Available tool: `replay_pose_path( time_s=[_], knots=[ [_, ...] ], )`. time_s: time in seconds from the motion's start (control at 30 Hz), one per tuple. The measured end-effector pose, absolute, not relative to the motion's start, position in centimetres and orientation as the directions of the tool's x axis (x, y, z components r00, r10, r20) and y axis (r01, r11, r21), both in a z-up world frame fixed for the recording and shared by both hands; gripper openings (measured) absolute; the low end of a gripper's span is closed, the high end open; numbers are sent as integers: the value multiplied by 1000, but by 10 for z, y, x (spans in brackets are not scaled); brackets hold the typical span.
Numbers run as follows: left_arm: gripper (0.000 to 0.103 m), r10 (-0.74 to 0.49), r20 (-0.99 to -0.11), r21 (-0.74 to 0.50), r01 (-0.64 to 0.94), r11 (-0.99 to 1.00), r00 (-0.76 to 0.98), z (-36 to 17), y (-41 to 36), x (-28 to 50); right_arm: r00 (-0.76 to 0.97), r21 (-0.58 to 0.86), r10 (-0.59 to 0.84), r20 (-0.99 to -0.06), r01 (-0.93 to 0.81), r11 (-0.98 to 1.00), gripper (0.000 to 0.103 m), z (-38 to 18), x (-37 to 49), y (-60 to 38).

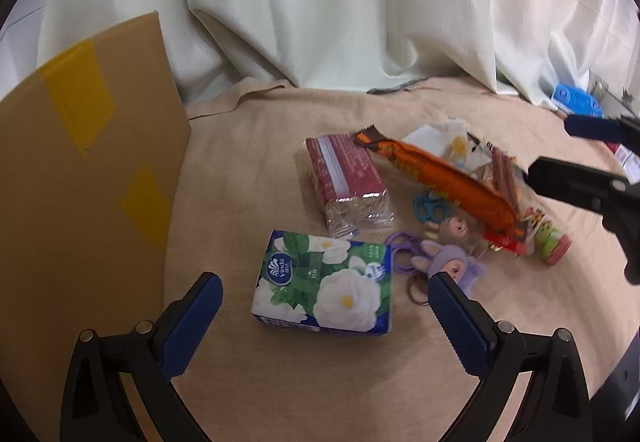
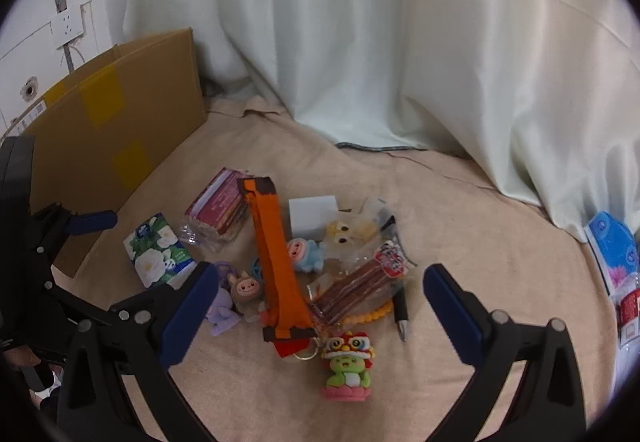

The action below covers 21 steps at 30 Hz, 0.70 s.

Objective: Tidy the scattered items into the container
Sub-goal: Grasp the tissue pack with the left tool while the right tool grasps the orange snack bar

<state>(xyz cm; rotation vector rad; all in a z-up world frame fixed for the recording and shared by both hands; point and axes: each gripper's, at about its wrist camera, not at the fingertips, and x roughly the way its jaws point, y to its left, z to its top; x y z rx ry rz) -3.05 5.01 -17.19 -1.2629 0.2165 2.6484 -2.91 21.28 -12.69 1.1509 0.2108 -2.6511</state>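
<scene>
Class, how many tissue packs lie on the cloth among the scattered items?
2. The floral pack lies nearest the cardboard box; the maroon pack lies just beyond it, beside the orange packet. Others may be hidden under the pile.

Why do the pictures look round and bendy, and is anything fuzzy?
Both wrist views use fisheye lenses, so the corners go dark and straight edges bow, like the cardboard box in the left view. There the orange snack pack is slightly smeared; the right view shows the lion-hat frog toy fairly sharp.
</scene>
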Motion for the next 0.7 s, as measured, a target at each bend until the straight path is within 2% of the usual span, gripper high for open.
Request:
replay_pose_path(
  time_s=[0.13,0.23,0.37,0.43,0.5,0.57,0.6,0.63,0.7],
  knots=[
    [103,136,-772,39,-258,-965,-622,-178,45,-32,-648,0,-224,-728,327,-945,101,-130,-33,208],
    [103,143,-780,20,-252,-967,-610,-188,40,-37,-627,15,-269,-731,379,-925,97,-136,-36,201],
    [103,147,-789,3,-243,-970,-596,-200,37,-42,-589,10,-302,-750,446,-895,88,-148,-43,187],
    [101,155,-790,-3,-249,-969,-593,-203,36,-42,-574,-9,-286,-768,455,-890,79,-156,-49,180],
    [90,157,-787,-3,-250,-968,-597,-205,37,-42,-555,2,-290,-780,461,-887,69,-162,-54,177],
    [87,160,-790,-5,-255,-967,-591,-206,38,-42,-530,19,-299,-793,470,-883,63,-169,-58,175],
    [84,160,-788,1,-261,-965,-595,-205,39,-42,-519,21,-300,-801,476,-879,61,-171,-59,174],
    [77,166,-783,1,-268,-963,-600,-204,41,-41,-515,14,-294,-805,479,-878,60,-173,-59,172],
    [75,163,-779,10,-271,-962,-605,-204,44,-42,-520,0,-286,-805,483,-876,60,-175,-59,168]
  ],
)
